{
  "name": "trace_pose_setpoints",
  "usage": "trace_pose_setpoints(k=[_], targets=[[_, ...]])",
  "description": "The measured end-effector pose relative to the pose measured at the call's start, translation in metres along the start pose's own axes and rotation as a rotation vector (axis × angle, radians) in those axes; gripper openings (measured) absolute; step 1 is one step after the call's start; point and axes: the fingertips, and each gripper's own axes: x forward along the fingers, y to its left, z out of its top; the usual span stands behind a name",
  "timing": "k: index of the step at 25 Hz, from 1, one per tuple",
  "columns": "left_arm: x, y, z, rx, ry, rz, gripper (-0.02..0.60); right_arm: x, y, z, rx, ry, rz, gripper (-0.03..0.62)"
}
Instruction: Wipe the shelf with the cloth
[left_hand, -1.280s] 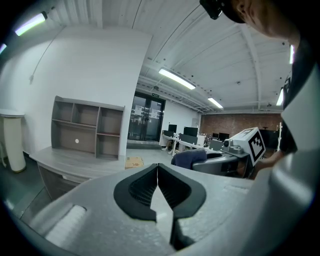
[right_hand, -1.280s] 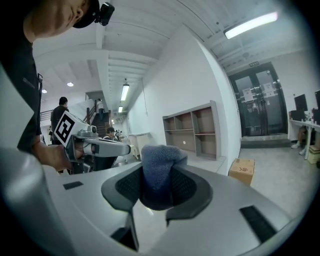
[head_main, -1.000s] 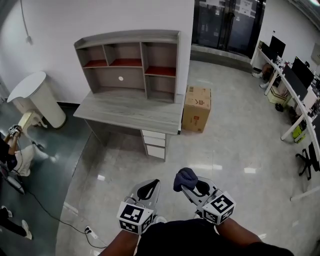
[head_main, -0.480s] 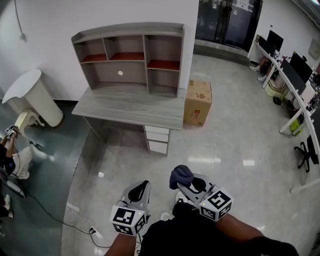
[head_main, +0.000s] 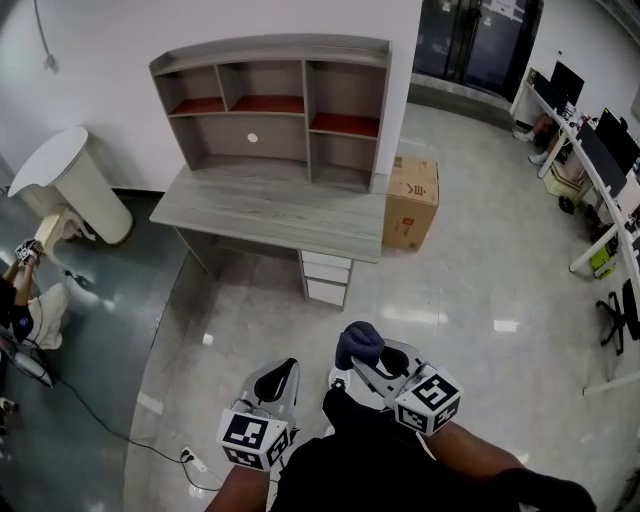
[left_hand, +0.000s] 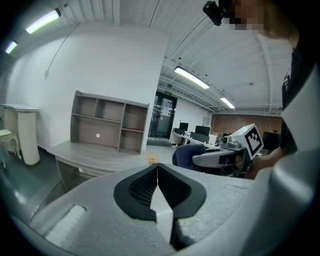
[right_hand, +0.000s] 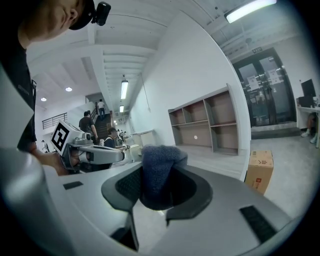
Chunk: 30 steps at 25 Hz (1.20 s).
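Right tongs (head_main: 365, 362) clamped on bunched dark blue cloth (head_main: 357, 343), left tongs (head_main: 279, 378) closed together, empty, both low over glossy tiled floor (head_main: 480, 270), well apart from grey wooden shelf unit (head_main: 270, 110) atop grey desk (head_main: 265, 212).

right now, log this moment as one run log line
phase: pre-wipe | right tool: shut on cloth | left tool: shut, empty | shelf: ahead, apart from both tools | wipe: not started
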Motion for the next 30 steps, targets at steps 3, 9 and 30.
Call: trace_pose_setpoints(k=[3, 9, 30], targets=[[0.016, 0.022, 0.0, -0.012, 0.016, 0.016, 0.011, 0.024, -0.014, 0.005, 0.009, -0.005, 0.01, 0.137], [0.059, 0.056, 0.028, -0.02, -0.004, 0.01, 0.011, 0.067, -0.055, 0.025, -0.019, -0.022, 0.001, 0.137], [0.198, 0.138, 0.1, 0.041, 0.031, 0.017, 0.011, 0.17, -0.185, 0.086, -0.004, -0.015, 0.0, 0.137]])
